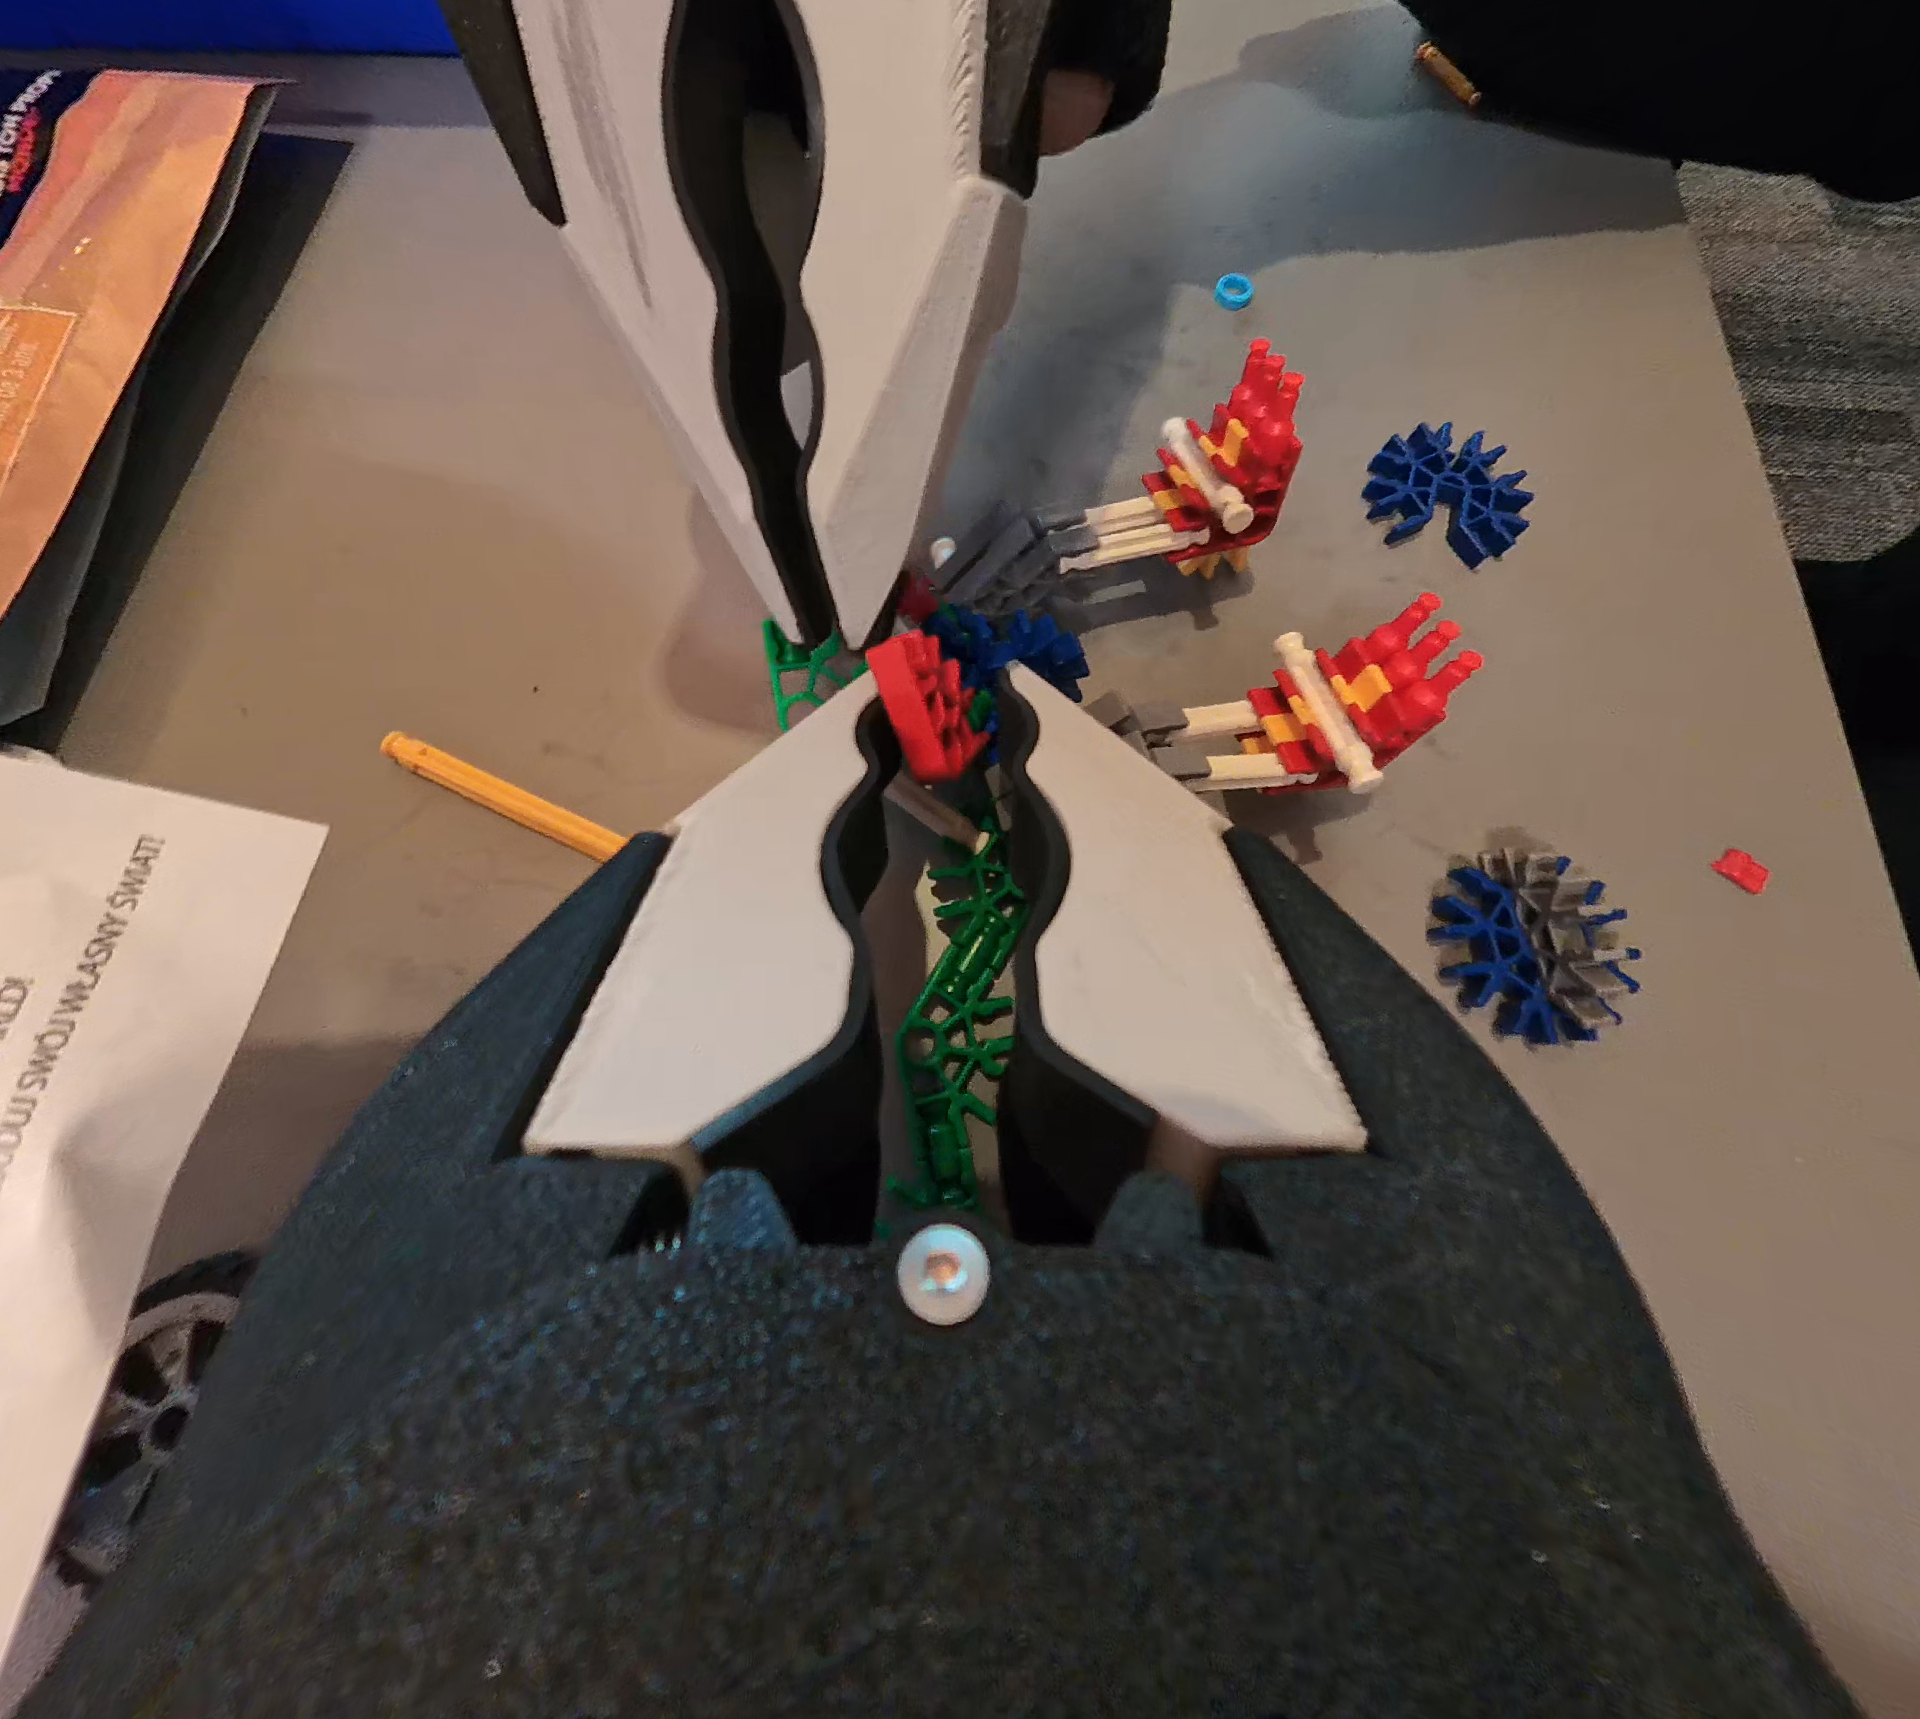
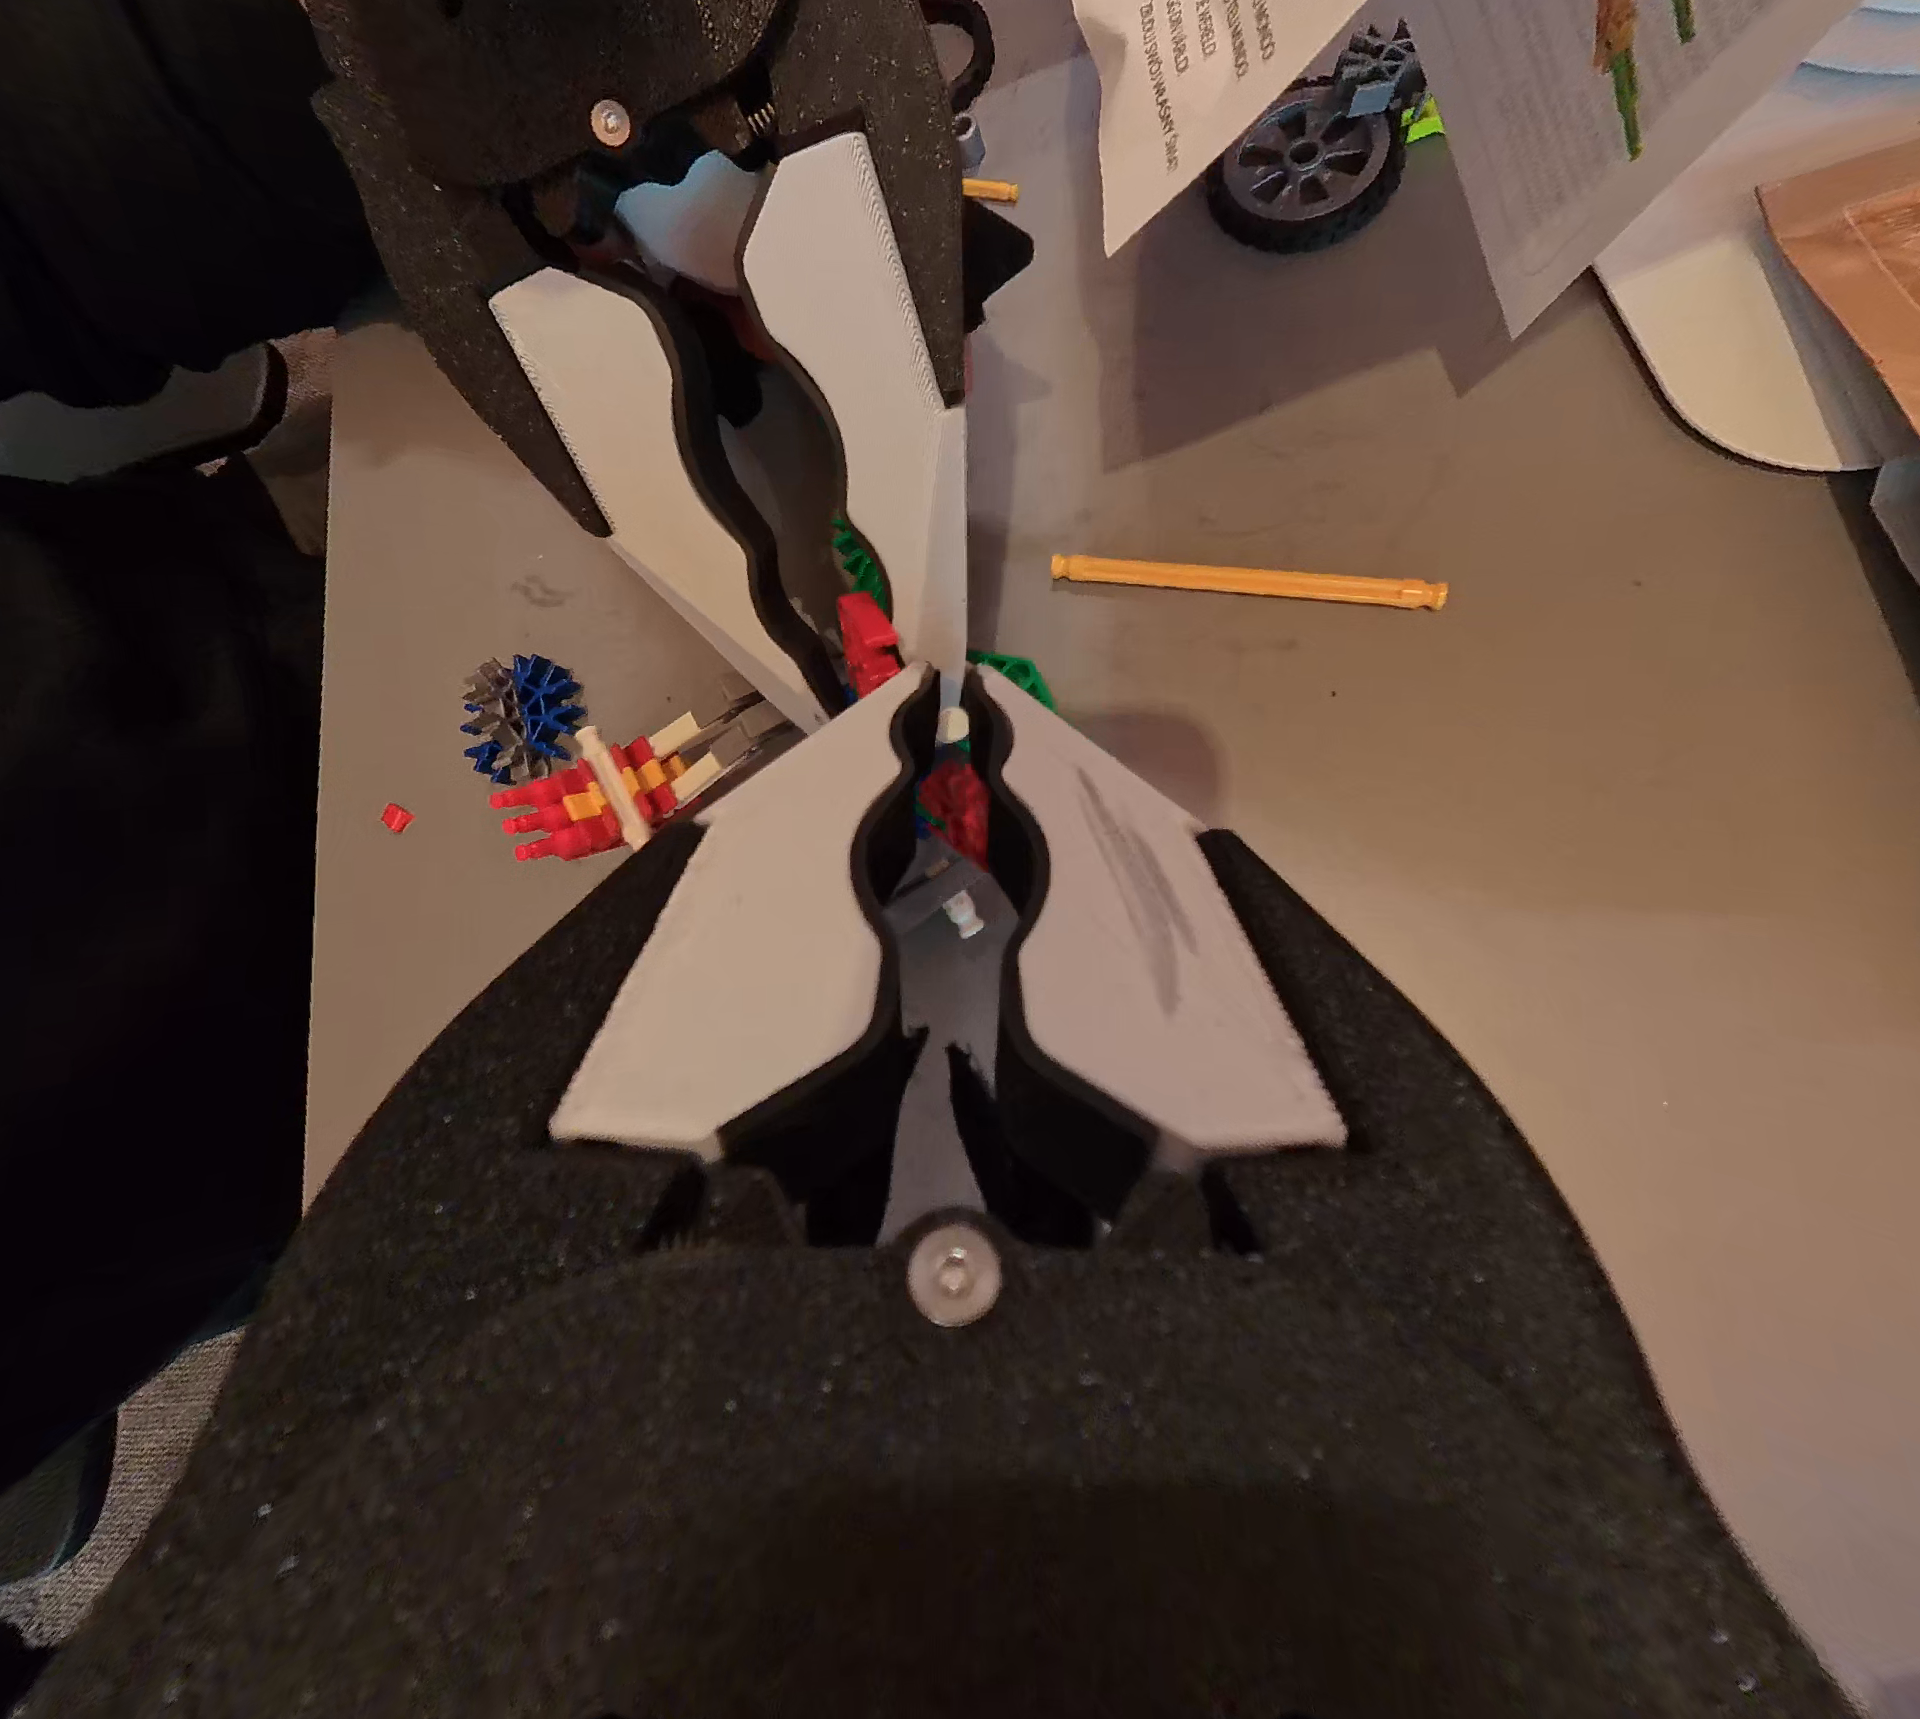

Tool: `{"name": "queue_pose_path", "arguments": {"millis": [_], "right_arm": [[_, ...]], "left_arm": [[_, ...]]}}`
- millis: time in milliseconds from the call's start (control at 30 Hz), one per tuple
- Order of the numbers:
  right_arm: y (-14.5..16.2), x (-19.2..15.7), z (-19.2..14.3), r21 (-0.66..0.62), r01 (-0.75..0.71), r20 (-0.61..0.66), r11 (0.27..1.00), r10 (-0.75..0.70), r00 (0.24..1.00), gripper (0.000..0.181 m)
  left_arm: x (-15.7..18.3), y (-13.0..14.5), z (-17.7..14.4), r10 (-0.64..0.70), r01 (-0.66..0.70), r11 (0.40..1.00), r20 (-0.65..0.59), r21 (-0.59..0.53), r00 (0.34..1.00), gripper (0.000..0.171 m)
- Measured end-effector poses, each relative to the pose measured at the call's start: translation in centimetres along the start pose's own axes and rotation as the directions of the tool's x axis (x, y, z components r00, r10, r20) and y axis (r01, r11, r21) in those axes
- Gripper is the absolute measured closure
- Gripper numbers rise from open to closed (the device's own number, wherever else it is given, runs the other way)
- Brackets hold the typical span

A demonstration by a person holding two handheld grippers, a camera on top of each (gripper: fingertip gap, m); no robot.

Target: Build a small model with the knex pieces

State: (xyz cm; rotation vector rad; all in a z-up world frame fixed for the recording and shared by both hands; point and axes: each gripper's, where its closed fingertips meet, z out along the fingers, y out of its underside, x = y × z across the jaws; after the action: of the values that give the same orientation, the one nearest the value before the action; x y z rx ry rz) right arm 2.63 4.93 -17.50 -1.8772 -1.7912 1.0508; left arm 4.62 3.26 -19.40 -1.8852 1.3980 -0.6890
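My left gripper (image 1: 948, 695) is shut on a small toy build: a red connector stack (image 1: 928, 713) joined to blue connectors (image 1: 1003, 643), with a green connector chain (image 1: 961, 994) running back between its fingers. My right gripper (image 1: 831, 630) comes in from above, tips closed against the same build by a green connector (image 1: 800, 672). In the right wrist view my right gripper (image 2: 951, 695) is pinched on a white rod end (image 2: 952, 722) of that build, with red pieces (image 2: 956, 802) behind. The left gripper (image 2: 847, 693) reaches down from the top there.
On the grey table (image 1: 416, 526) lie two red, white and grey sub-builds (image 1: 1216, 485) (image 1: 1309, 713), blue connectors (image 1: 1449, 495), a blue and grey pair (image 1: 1527, 942), a light blue ring (image 1: 1231, 289), an orange rod (image 2: 1247, 580), a wheel (image 2: 1309, 163) and printed sheets (image 2: 1247, 7). Left and right tips are no more than a few centimetres apart. From either gripper's tips it is about 15 cm to the wheel (image 2: 1309, 163). My left wrist view (image 1: 177, 1408) looks at it from another angle.
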Motion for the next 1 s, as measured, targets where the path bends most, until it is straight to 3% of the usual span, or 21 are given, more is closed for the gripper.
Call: {"name": "queue_pose_path", "arguments": {"millis": [600,1000], "right_arm": [[0.5,-0.4,-0.1,0.029,0.026,0.011,0.999,-0.027,1.0,0.176],[1.4,-1.9,-0.5,0.02,0.077,0.054,0.997,-0.078,0.996,0.177]], "left_arm": [[0.7,-0.3,0.5,-0.003,0.004,1.0,-0.051,0.026,0.999,0.157],[1.8,-0.2,0.4,0.114,-0.115,0.993,-0.051,-0.01,0.992,0.153]]}}
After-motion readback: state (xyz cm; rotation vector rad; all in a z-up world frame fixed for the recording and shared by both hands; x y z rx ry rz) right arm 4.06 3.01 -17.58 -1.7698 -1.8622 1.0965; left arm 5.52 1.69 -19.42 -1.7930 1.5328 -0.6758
